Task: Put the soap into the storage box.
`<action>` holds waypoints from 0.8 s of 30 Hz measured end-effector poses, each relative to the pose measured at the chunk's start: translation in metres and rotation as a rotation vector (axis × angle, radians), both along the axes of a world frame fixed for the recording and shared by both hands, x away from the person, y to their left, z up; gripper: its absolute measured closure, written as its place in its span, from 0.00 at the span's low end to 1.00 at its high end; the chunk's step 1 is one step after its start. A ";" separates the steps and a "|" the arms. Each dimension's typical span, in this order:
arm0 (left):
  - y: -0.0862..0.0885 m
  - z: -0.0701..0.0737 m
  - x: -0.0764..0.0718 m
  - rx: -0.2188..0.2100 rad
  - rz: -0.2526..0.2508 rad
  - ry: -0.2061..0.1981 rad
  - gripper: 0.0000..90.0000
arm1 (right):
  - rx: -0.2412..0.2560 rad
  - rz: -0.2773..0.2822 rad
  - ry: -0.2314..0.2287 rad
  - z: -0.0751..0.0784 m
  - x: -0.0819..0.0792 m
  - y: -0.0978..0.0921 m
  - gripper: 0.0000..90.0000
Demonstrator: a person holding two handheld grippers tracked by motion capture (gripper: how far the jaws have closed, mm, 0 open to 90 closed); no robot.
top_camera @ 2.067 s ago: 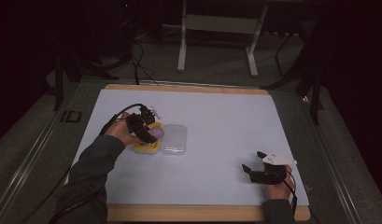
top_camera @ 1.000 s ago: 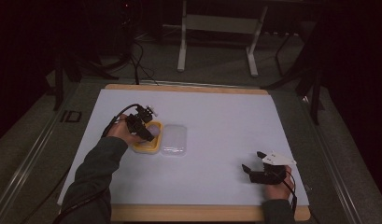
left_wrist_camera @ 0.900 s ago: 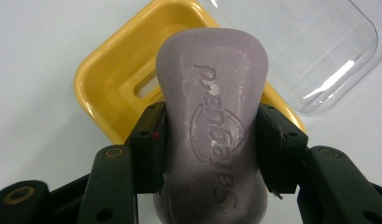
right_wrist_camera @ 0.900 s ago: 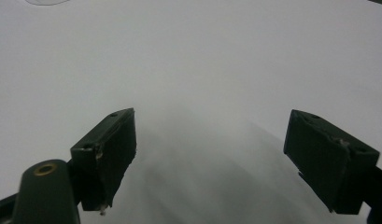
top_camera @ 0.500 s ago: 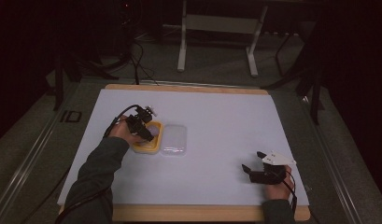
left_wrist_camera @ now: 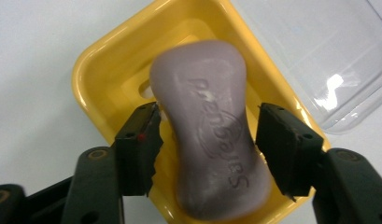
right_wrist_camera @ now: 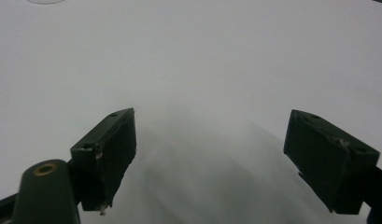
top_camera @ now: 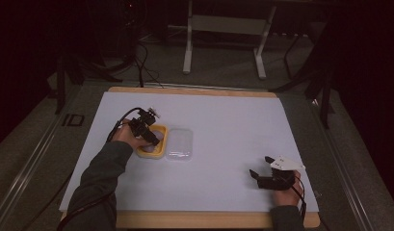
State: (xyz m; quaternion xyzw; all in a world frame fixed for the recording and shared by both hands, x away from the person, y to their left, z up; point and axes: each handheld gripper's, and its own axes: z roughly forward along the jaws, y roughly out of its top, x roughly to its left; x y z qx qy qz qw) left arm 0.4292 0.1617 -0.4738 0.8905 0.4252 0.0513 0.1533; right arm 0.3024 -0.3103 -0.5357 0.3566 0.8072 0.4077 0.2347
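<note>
A purple soap bar (left_wrist_camera: 212, 135) with embossed lettering lies in a yellow soap dish (left_wrist_camera: 100, 60). My left gripper (left_wrist_camera: 209, 140) is open, with one black jaw on each side of the bar and a narrow gap on the left. In the high view the left gripper (top_camera: 151, 137) is down over the dish (top_camera: 158, 150) at the table's left. My right gripper (right_wrist_camera: 212, 154) is open over bare white table with nothing between its jaws. It rests near the front right (top_camera: 261, 166).
A clear plastic lid (top_camera: 179, 143) lies flat just right of the dish, also seen in the left gripper view (left_wrist_camera: 328, 60). The white table top (top_camera: 233, 125) has a wooden front edge. Dark floor, cables and a stand lie beyond.
The left hand has shifted only slightly over the dish. The right gripper has stayed still.
</note>
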 end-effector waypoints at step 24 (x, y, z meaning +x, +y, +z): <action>-0.011 0.027 -0.020 0.020 -0.105 -0.120 0.40 | -0.006 0.001 0.000 0.000 0.000 0.000 0.19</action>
